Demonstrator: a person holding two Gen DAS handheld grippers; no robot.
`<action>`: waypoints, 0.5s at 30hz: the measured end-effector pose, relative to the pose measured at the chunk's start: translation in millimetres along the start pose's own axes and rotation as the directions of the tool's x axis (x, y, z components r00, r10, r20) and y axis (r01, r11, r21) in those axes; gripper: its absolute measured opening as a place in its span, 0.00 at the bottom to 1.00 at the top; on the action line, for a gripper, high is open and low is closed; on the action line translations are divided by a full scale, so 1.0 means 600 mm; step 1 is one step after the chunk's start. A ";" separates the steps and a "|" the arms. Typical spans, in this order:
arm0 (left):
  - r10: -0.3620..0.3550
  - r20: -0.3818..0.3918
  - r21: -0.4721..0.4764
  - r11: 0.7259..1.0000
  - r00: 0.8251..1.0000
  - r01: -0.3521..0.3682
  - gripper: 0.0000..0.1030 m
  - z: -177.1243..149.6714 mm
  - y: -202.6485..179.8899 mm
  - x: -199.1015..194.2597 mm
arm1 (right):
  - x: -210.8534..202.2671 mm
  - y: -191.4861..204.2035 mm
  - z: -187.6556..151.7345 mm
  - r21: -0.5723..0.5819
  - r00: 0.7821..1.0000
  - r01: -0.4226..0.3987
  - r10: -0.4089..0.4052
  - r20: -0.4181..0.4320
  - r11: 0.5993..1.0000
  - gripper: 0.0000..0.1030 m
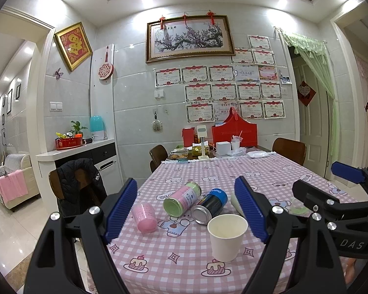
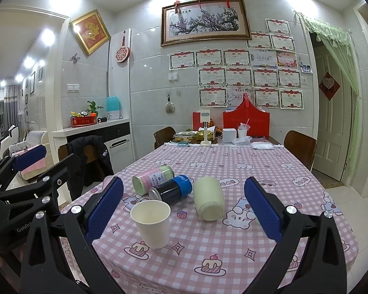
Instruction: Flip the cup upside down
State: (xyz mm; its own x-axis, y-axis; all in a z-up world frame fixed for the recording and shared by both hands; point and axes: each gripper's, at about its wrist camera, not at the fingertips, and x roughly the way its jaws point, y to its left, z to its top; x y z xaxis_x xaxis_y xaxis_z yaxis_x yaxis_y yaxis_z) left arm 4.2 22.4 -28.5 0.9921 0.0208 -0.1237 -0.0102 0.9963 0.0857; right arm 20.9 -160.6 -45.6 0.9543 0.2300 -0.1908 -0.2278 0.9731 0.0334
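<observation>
- Bench [image 1: 233, 171]: long, covered in a pink-and-white checked cloth printed with bears and cakes; it carries every item listed below.
- Left tool [image 1: 196, 210]: black frame, blue ribbed pads, jaws wide apart and holding nothing; it hovers short of the bench's near edge.
- Right tool [image 2: 184, 210]: same build, jaws likewise wide apart and empty, also clear of all items.
- Pink-and-green labelled cylindrical tin [image 1: 182, 198]: lying on its side.
- Dark can with blue cap [image 1: 209, 205]: on its side, touching the tin.
- Cream plastic jar [image 2: 209, 202]: on its side, just right of the can.
- White paper cup [image 1: 226, 236]: the task's item; upright, mouth up, empty, nearest the bench's front edge, between both tools' lines of sight.
- Pink plastic tumbler [image 1: 144, 218]: tipped over, left.
- Progress: judged nil; grasp, inversion and setting down all remain.
</observation>
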 end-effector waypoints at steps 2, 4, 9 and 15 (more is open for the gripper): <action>0.001 0.001 0.001 1.000 1.000 -0.001 0.78 0.001 -0.004 0.001 | 0.000 0.000 0.001 0.001 1.000 0.000 0.000 -0.001 1.000 0.92; 0.001 0.002 0.001 1.000 1.000 -0.001 0.78 0.001 -0.003 0.001 | -0.001 0.001 -0.002 0.000 1.000 0.000 0.000 0.000 1.000 0.92; 0.001 0.000 0.001 1.000 1.000 -0.001 0.78 0.000 -0.001 0.000 | 0.000 0.000 0.000 0.001 1.000 0.000 0.000 -0.001 1.000 0.92; 0.001 0.000 0.001 1.000 1.000 -0.001 0.78 0.000 -0.001 0.000 | 0.001 0.003 -0.003 0.001 1.000 -0.001 0.001 -0.004 1.000 0.92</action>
State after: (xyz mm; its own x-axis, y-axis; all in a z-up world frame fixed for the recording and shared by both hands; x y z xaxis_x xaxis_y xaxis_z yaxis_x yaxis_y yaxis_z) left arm 4.4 21.9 -28.5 0.9921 0.0213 -0.1238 -0.0106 0.9962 0.0868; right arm 20.7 -159.0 -47.5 0.9534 0.2308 -0.1946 -0.2285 0.9729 0.0345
